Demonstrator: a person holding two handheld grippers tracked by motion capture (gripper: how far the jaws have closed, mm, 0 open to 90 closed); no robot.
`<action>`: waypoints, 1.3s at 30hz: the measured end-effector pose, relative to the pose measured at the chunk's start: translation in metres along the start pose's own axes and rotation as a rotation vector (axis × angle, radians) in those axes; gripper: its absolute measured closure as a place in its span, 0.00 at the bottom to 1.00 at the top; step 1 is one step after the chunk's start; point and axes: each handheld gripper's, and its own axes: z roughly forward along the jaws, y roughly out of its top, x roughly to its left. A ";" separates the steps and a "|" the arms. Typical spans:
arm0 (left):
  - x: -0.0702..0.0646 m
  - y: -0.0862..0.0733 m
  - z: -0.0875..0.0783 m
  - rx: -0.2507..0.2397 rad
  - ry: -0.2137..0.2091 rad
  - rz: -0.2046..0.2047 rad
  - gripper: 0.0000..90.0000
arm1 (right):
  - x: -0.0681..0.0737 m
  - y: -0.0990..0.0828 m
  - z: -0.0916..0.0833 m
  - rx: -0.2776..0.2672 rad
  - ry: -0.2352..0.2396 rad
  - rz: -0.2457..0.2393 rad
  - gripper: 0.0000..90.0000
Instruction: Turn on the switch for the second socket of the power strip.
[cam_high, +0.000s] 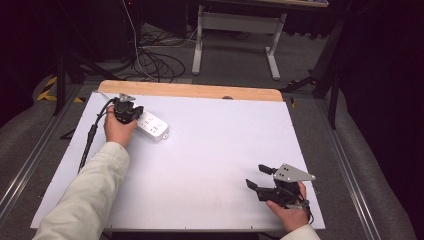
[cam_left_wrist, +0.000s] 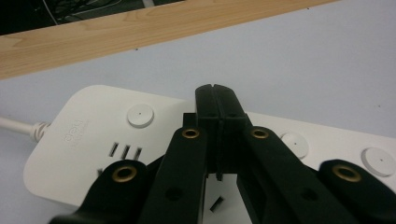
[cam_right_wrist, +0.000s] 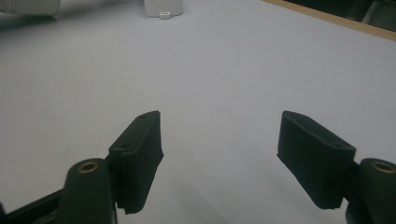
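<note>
A white power strip (cam_high: 152, 126) lies at the far left of the white table top (cam_high: 215, 150), its cord (cam_left_wrist: 14, 125) leaving from the left end. In the left gripper view the power strip (cam_left_wrist: 88, 140) shows round white buttons (cam_left_wrist: 140, 115) and socket slots. My left gripper (cam_high: 130, 114) is shut, with its jaws pressed together and nothing between them; its tip (cam_left_wrist: 215, 95) hovers over or touches the strip's top, and I cannot tell which. My right gripper (cam_high: 255, 176) rests open near the front right edge, its jaws (cam_right_wrist: 219, 128) wide apart over bare table.
A wooden strip (cam_high: 190, 91) runs along the table's far edge. Beyond it the floor holds tangled cables (cam_high: 155, 60) and a white desk frame (cam_high: 235, 35). The end of the power strip (cam_right_wrist: 162, 7) lies far ahead in the right gripper view.
</note>
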 end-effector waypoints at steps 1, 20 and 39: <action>0.000 0.000 0.000 0.000 0.000 -0.001 1.00 | 0.000 0.000 0.000 0.001 0.001 0.000 0.35; -0.002 0.001 0.000 0.025 0.015 -0.036 1.00 | 0.000 -0.001 -0.001 0.001 0.001 -0.001 0.35; -0.007 0.001 0.001 0.041 0.051 -0.004 1.00 | 0.000 -0.001 -0.001 0.002 0.002 0.001 0.35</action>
